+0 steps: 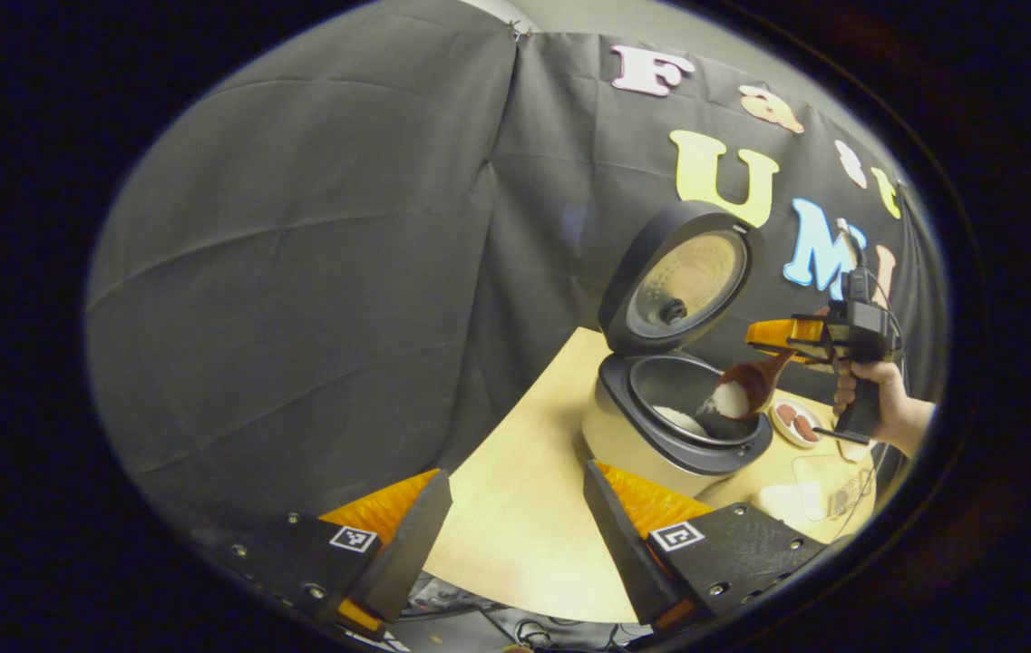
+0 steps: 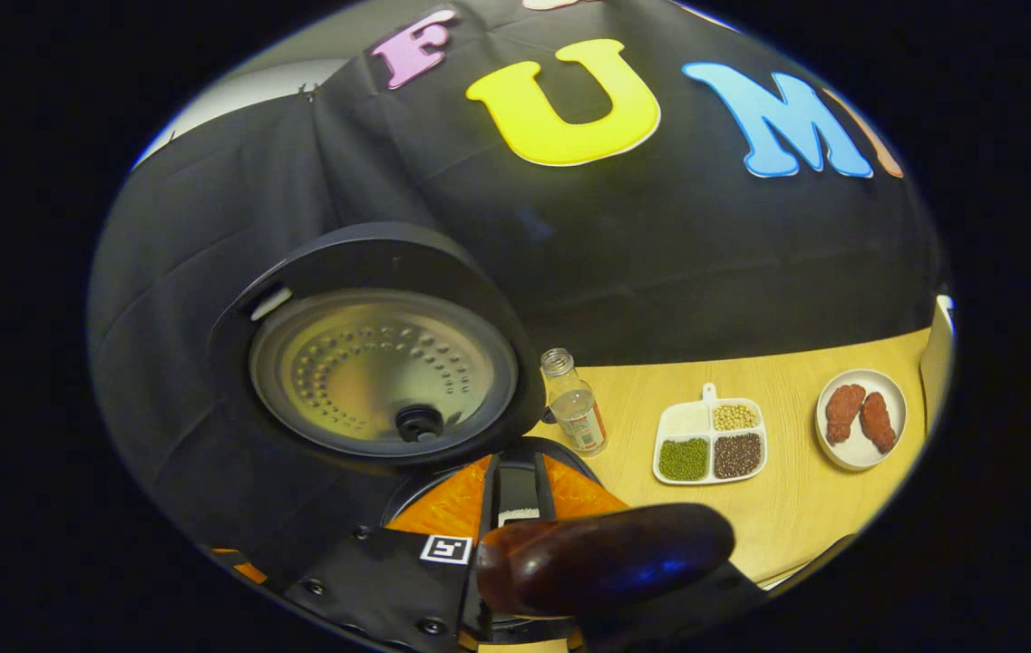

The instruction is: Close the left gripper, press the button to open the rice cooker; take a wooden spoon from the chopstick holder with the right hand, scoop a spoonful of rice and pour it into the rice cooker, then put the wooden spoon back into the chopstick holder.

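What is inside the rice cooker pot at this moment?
The pot holds a little white rice; the spoon, tipped over it, covers part of the bottom, so the whole amount is hidden.

I'm working in a staged recording booth dressed up as a kitchen corner, not a real home. A black cloth wall [image 2: 705, 272] hangs straight behind the rice cooker [image 1: 660, 426], creased and pinned at a seam, closing off the room. The rice cooker stands lid-up on a pale wooden counter [image 1: 515, 526]. Beside the cooker, toward the wall, I see a small clear bottle [image 2: 574, 413]; farther out from it sit a divided white dish of beans and grains [image 2: 710, 440] and a white plate with two reddish food pieces [image 2: 860, 419]. Cooking props on a bare counter against a cloth backdrop: a mock kitchen set.
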`<state>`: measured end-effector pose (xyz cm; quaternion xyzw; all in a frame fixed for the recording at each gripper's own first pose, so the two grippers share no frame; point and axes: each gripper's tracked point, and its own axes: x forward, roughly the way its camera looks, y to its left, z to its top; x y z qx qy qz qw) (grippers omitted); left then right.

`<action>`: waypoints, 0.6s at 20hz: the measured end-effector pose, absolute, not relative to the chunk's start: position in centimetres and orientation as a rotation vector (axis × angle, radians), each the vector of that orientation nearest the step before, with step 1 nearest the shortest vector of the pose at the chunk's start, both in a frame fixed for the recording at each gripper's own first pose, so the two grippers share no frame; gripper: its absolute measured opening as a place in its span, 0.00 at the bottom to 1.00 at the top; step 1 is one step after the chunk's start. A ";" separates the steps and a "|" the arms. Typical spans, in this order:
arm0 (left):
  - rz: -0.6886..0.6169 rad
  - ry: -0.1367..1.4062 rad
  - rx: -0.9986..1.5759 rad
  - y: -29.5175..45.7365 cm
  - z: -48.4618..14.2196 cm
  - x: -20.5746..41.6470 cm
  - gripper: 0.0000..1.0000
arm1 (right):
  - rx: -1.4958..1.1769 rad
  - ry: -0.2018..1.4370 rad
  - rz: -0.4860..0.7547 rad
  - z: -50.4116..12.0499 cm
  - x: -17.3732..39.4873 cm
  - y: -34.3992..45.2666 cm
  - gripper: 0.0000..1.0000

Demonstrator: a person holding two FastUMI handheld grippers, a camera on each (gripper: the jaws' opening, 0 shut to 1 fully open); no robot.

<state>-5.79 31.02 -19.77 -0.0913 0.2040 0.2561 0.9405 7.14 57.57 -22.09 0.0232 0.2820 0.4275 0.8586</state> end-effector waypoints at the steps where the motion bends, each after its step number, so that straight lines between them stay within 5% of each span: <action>1: 0.523 0.416 -0.184 31.2 -19.7 -5.9 0.93 | 0.039 0.582 0.913 -22.0 6.8 57.6 0.20; 12: 0.519 0.425 -0.195 31.6 -20.2 -6.9 0.93 | -0.216 0.386 1.095 -22.7 1.7 56.3 0.20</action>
